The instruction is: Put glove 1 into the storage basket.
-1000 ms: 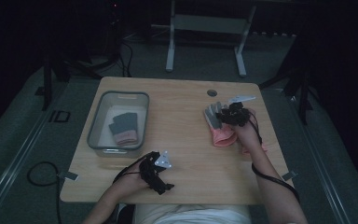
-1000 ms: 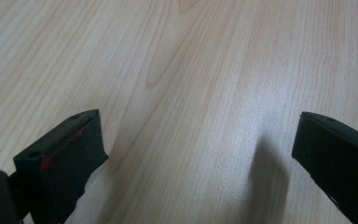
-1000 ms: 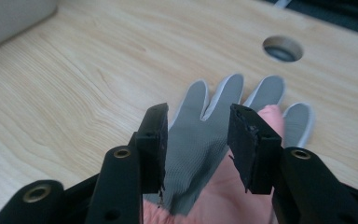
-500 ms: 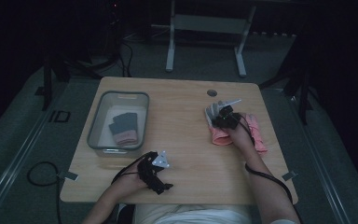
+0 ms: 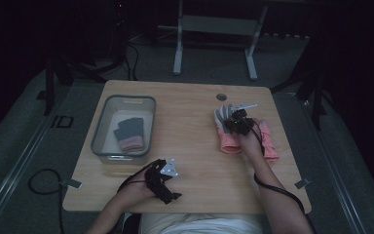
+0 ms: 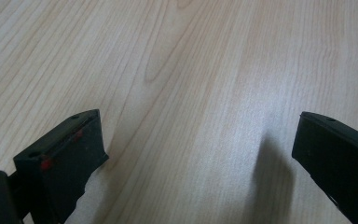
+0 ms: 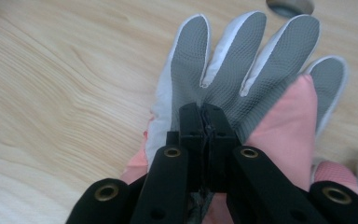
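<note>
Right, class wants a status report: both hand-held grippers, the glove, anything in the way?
Left hand-held gripper open over bare table. Right hand-held gripper shut on the pink-and-grey glove. Second glove beside it; bin well off left. Nothing blocking.

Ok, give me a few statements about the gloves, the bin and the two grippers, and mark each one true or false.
1. The right gripper has its jaws pressed together over the grey-palmed glove. True.
2. The left gripper holds a glove. False: its jaws stand wide apart over bare table, with nothing between them.
3. The bin already has a glove in it. True.
4. The bin sits on the right half of the table. False: it sits on the left half, and the loose gloves lie on the right.
5. A second pink glove lies beside the right gripper's hand. True.
</note>
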`<state>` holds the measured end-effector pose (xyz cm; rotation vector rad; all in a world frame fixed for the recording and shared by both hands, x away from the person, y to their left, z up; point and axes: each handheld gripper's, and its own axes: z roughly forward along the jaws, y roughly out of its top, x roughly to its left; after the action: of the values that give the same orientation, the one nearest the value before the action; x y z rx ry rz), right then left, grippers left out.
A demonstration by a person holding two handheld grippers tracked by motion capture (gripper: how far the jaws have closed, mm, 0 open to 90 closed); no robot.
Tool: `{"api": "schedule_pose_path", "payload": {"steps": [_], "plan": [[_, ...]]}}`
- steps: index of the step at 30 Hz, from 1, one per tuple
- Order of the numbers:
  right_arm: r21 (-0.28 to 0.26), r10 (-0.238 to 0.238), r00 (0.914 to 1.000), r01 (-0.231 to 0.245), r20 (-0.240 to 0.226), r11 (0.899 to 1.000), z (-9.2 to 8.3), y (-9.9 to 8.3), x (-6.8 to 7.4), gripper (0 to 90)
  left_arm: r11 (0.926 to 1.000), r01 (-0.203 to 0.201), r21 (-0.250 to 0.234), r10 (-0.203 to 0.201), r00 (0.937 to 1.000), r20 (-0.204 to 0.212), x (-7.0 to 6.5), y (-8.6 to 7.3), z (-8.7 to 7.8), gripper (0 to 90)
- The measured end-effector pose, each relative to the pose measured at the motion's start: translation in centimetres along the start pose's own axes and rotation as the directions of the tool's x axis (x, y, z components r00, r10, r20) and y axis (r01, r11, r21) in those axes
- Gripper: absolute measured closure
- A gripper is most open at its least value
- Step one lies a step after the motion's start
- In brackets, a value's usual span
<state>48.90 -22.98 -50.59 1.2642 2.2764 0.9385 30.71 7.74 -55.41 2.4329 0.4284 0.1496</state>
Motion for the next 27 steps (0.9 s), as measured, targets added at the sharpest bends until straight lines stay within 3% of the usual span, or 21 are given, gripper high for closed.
{"api": "schedule_pose_path", "payload": {"steps": [3,8,12,14,20,27], "plan": [[-0.035,0.021,0.9998,-0.021,0.005,0.999,-1.5,0.6,1.1,88.1,1.0000,-0.004,-0.005,0.004,1.0000,-0.001,0.0,0.0,0.0,1.9],[-0.071,-0.005,0.9998,0.006,0.022,0.997,-5.1,1.7,4.5,88.2,1.0000,-0.006,-0.006,0.006,0.9999,0.010,0.0,0.0,-0.1,1.9],[-0.087,-0.003,0.9998,0.004,0.017,0.996,-6.7,2.0,5.9,88.2,1.0000,-0.008,-0.005,0.009,0.9999,0.006,-0.1,0.0,-0.1,1.9],[-0.096,0.006,0.9998,-0.004,0.021,0.995,-7.7,1.7,7.4,88.2,1.0000,-0.007,-0.006,0.007,1.0000,0.000,-0.1,0.0,-0.1,1.9],[-0.053,0.039,0.9992,-0.038,0.005,0.998,-6.8,-0.2,9.7,88.1,0.9999,-0.007,-0.008,0.007,1.0000,-0.003,-0.1,0.0,-0.1,1.9],[0.014,0.022,0.9997,-0.022,-0.006,1.000,-3.8,-1.4,11.1,88.1,0.9999,-0.008,-0.013,0.008,0.9997,-0.021,0.0,-0.2,-0.2,1.7]]}}
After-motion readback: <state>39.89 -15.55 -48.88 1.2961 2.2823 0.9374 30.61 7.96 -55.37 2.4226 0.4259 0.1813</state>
